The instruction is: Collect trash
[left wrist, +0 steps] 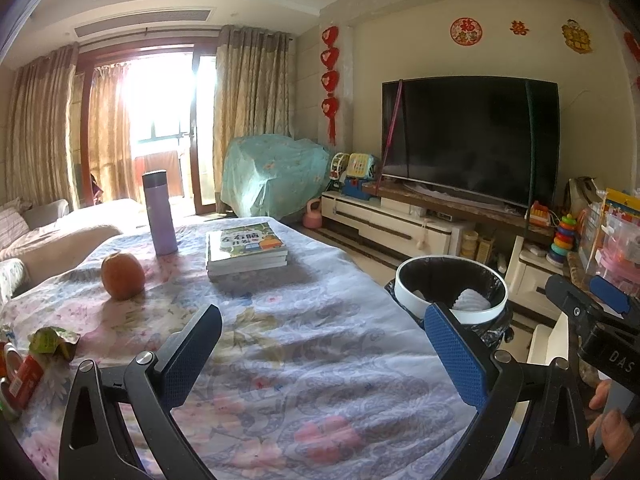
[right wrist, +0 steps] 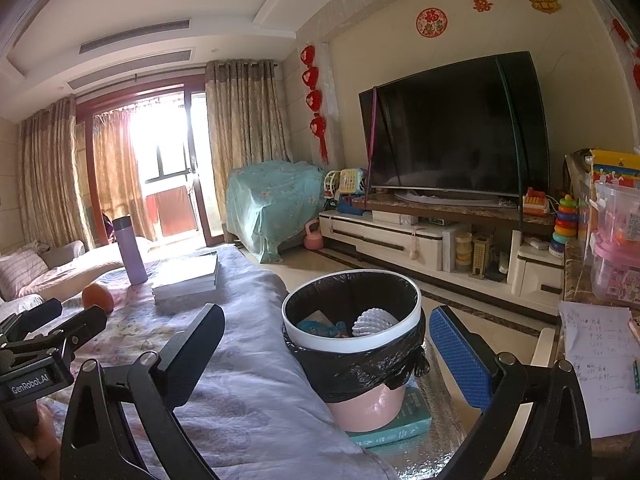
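Living room, daylight through curtained balcony doors, a dark television (left wrist: 470, 140) on a low white cabinet. Floral cloth covers the table (left wrist: 304, 344) in the foreground.

On the cloth: a lilac flask (left wrist: 159, 213) standing upright, an orange (left wrist: 122, 276) near it, a stack of books (left wrist: 246, 250) beside the flask. At the table's left edge, crumpled wrappers (left wrist: 50, 342) and a red carton (left wrist: 25, 380) lie together, well apart from the bin.

Trash bin (right wrist: 352, 340): pink body, white rim, black liner folded over the rim. It stands just beside the table's right edge on a teal box (right wrist: 400, 420). Inside it, a white foam net (right wrist: 374, 322) and some bluish packaging.

Left gripper (left wrist: 320, 356): jaws spread wide over bare cloth, nothing between them. Right gripper (right wrist: 326, 354): jaws also spread wide, the bin seen between them but not touched. A handwritten sheet (right wrist: 600, 360) lies on the counter to the right.
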